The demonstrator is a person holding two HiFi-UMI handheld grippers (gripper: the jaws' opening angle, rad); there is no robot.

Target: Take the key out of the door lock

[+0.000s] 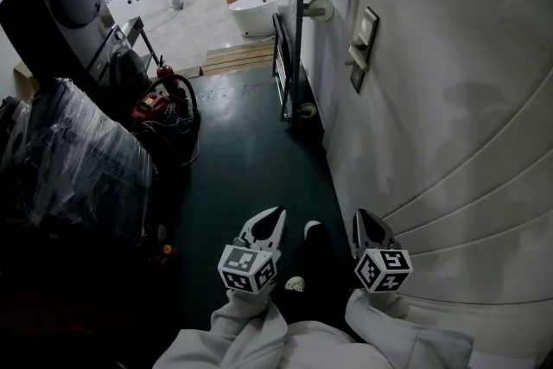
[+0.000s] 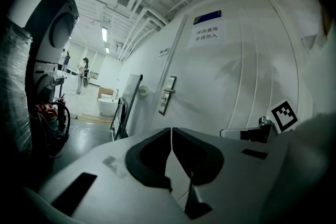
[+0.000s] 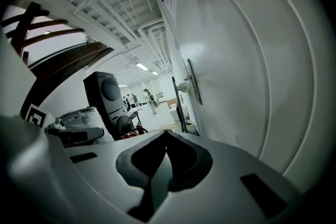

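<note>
Left gripper (image 1: 276, 213) and right gripper (image 1: 362, 216) are closed, both empty.

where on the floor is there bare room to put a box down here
Bare: the dark floor strip between the door and the plastic-wrapped pile, up to the wooden pallet. Crowded: the left side with cables and the pile; the metal frame narrows it farther on.

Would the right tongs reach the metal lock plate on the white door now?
Probably not yet: the right tongs hang low, short of the metal lock plate farther along the white door. Nothing stands between.
</note>
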